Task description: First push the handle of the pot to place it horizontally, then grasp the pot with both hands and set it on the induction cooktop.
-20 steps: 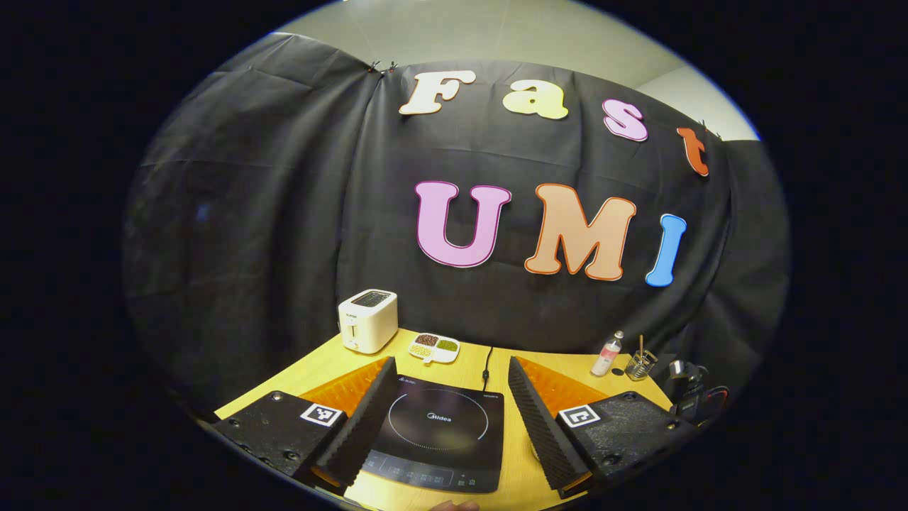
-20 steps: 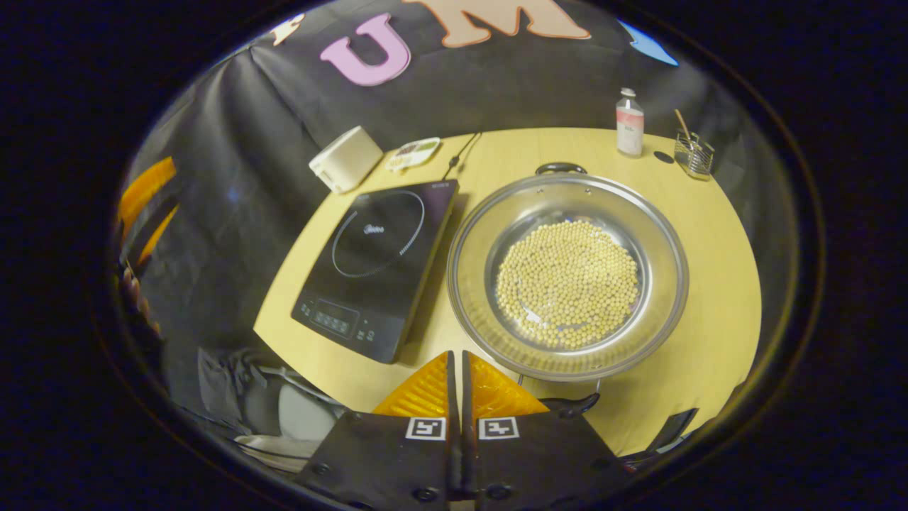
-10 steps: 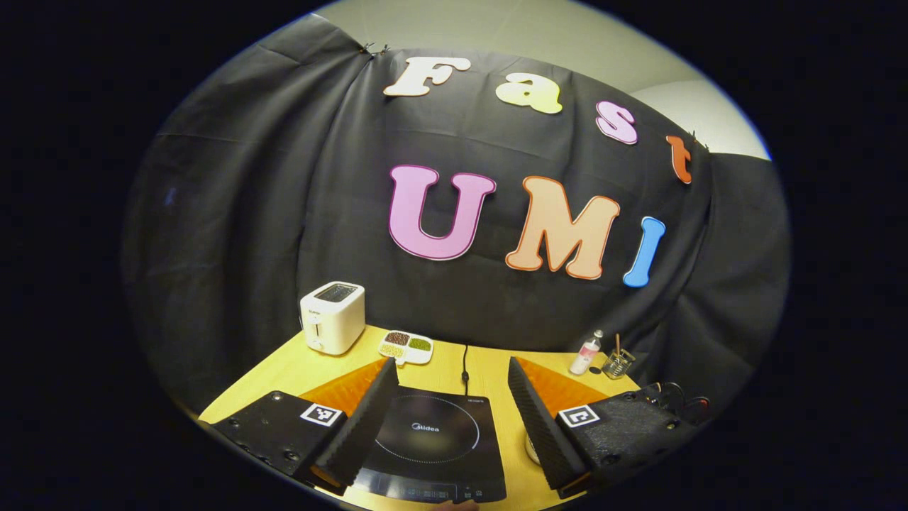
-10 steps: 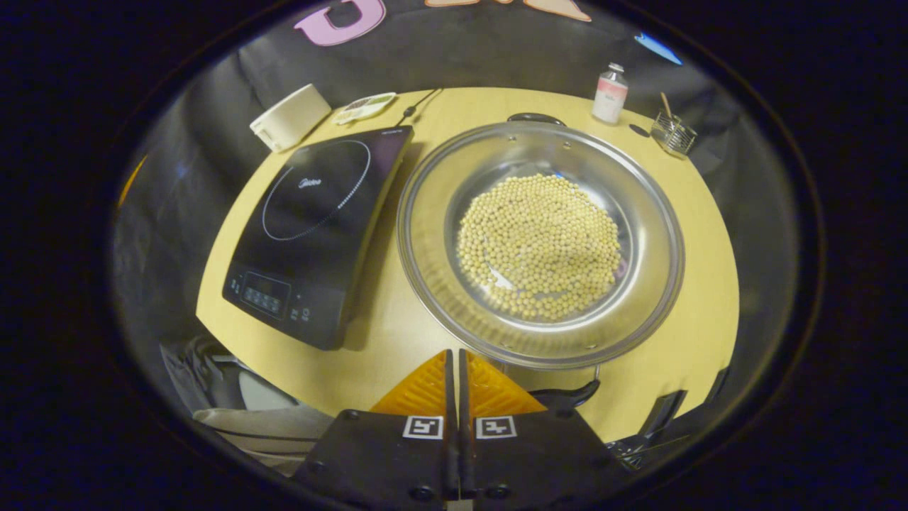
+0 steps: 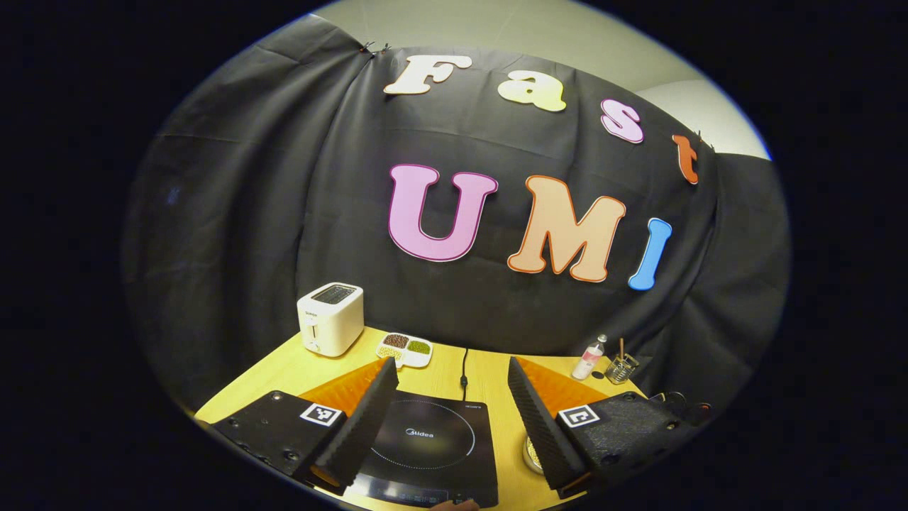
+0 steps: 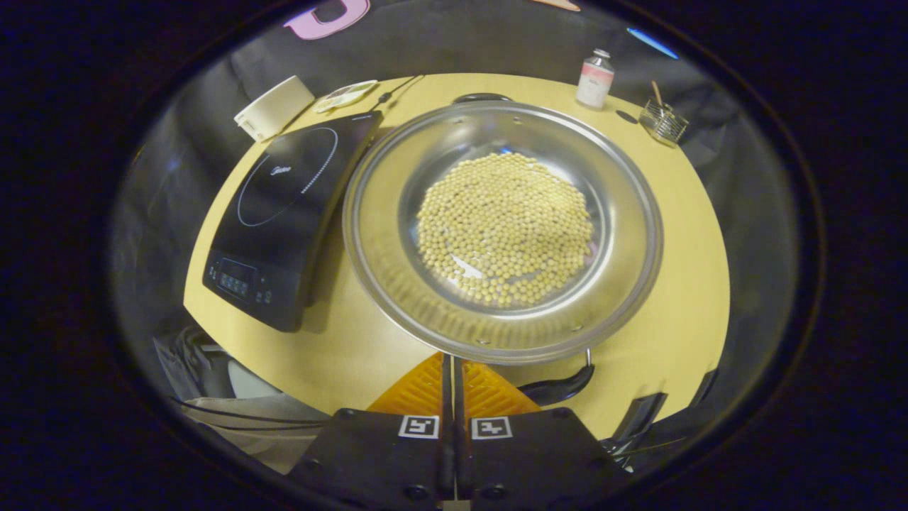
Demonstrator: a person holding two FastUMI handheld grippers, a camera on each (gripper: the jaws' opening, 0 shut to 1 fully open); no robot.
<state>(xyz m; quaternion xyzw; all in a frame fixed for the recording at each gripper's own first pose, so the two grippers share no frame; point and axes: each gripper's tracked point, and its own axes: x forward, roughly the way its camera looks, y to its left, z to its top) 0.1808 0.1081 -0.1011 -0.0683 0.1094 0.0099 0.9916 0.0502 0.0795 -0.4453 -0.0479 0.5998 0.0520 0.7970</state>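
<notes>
A round yellow wooden table [image 6: 681,298] stands in front of a black cloth wall. In the right gripper view, the right gripper [image 6: 449,369] sits at the near edge of the table with its fingers pressed together, holding nothing, just beside the pot's near handle [image 6: 557,388]. The pot [image 6: 383,262] is a wide, shallow steel one resting on the table just right of the induction cooktop [image 6: 277,206], its rim overlapping the cooktop's right edge in this view. A flat layer of pale soybeans [image 6: 504,227] covers its bottom. Its two dark handles, the near one and the far handle [image 6: 481,97], lie on a line running from near to far. Beyond the pot stand a small bottle [image 6: 594,69] and a glass holder [image 6: 663,122]; beyond the cooktop are a white toaster [image 6: 273,108] and a divided dish [image 6: 346,95] holding grains of different colours. In the left gripper view, the left gripper [image 5: 448,404] is spread wide and empty above the cooktop.
</notes>
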